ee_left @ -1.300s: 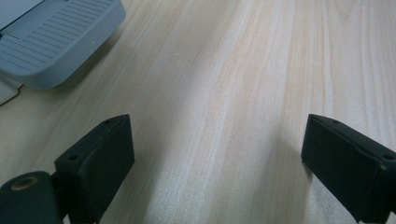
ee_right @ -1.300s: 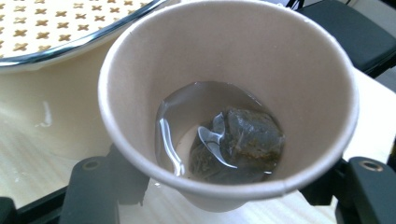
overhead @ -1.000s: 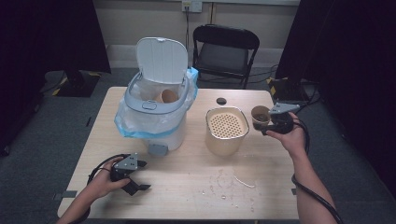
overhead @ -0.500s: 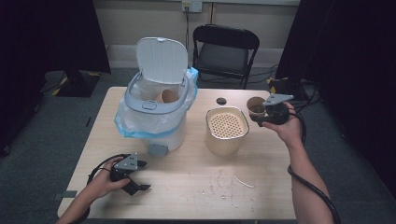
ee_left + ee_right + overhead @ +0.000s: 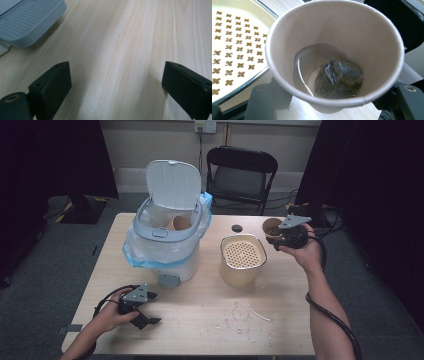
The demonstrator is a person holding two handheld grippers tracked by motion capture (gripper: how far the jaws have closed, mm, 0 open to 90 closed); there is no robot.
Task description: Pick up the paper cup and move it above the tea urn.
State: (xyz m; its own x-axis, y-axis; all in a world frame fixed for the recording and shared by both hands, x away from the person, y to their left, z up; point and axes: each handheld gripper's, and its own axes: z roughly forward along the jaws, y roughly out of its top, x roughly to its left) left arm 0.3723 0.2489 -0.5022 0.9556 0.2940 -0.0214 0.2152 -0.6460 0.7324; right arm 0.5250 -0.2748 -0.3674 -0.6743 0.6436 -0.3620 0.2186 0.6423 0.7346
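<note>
Item 1: paper cup (image 5: 334,53). Held off the table, just beside the strainer pot and over its right edge, clamped between the jaws of the right gripper (image 5: 278,236). It was tilted toward the camera, so the little liquid left and a wet tea bag (image 5: 339,78) had pooled against the lower wall. Judged: the tilt and the position suited draining the liquid through the strainer first.

Item 2: strainer pot (image 5: 243,261). Cream-coloured, with a perforated top; stood on the table (image 5: 210,315) between the bin and the raised cup, within easy reach of the right hand.

Item 3: bin (image 5: 167,240). White, lined with a blue bag, lid standing open, at the left middle of the table. Another paper cup (image 5: 181,223) already lay inside. Judged: the lid was left up to take the drained cup and bag.

Item 4: left gripper (image 5: 142,312). Rested low on the near left of the table, jaws spread wide with nothing between them, bare wood below and the bin's grey pedal (image 5: 26,21) just ahead. Judged: parked, possibly ready to work that pedal.

Item 5: drops and crumbs (image 5: 240,320). Scattered on the near tabletop.
</note>
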